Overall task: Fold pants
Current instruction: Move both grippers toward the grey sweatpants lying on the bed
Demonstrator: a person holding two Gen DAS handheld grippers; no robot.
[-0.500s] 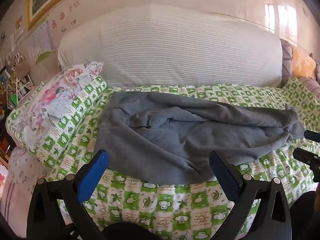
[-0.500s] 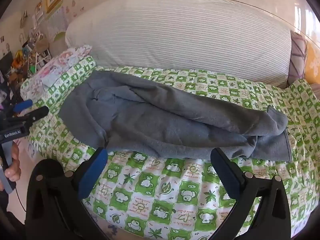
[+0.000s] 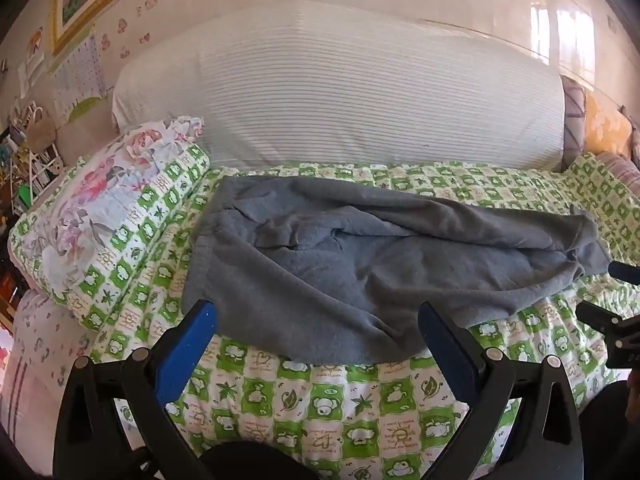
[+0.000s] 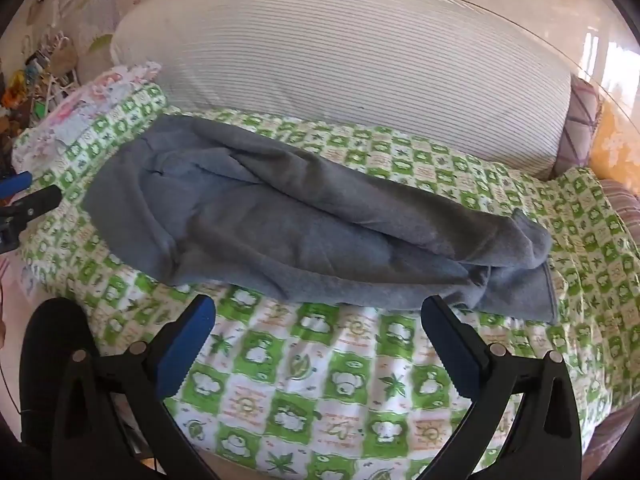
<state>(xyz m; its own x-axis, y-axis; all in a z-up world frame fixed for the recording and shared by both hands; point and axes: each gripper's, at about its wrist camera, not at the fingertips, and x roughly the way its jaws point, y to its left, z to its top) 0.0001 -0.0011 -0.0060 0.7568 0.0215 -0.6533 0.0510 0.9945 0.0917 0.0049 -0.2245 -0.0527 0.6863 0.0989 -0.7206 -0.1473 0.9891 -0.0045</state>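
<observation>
Grey fleece pants [image 3: 360,256] lie rumpled across a bed with a green-and-white patterned cover [image 3: 332,400], waist end at the left, leg ends at the right. My left gripper [image 3: 316,316] hangs open over the near edge of the pants, with its blue fingers [image 3: 188,344] wide apart and nothing between them. In the right wrist view the pants [image 4: 304,220] stretch diagonally, cuffs at the right [image 4: 528,272]. My right gripper [image 4: 318,312] is open just short of the pants' near hem, above the bed cover [image 4: 320,392]. The other gripper's tip shows at each view's side edge.
A large white striped bolster [image 3: 352,100] runs along the wall behind the pants. A floral and green pillow [image 3: 108,216] lies at the left end. Orange and plaid cushions [image 3: 604,128] sit at the right. Cluttered shelves [image 3: 24,168] stand far left.
The right wrist view has shifted closer and rightward along the pants toward the cuffs. The left gripper has edged slightly nearer the pants. The pants have not moved.
</observation>
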